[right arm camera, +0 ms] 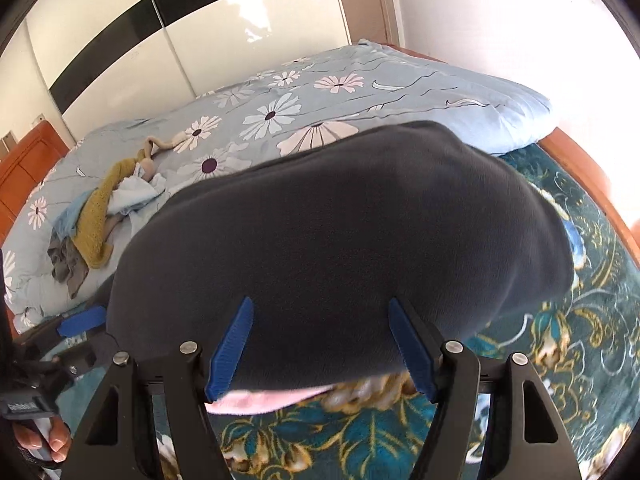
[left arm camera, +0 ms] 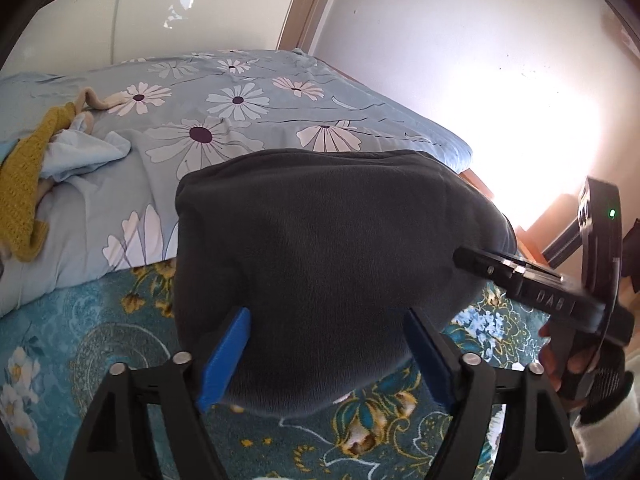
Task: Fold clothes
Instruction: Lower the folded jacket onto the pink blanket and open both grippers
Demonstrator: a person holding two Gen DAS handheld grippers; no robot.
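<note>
The garment (left arm camera: 320, 264) is dark grey fleece, folded into a thick, rounded bundle with smooth top and few creases. It lies on the teal floral spread, its far edge against the pale blue quilt. A pink layer (right arm camera: 276, 398), perhaps its lining, peeks from under the near edge in the right wrist view.

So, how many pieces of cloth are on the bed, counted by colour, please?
Dark grey: 1, fleece
Mustard: 1, knit
Light blue: 1, cloth
Beige: 1, strip
Grey-brown: 1, rag
Total: 5; more may be hidden in the pile.
</note>
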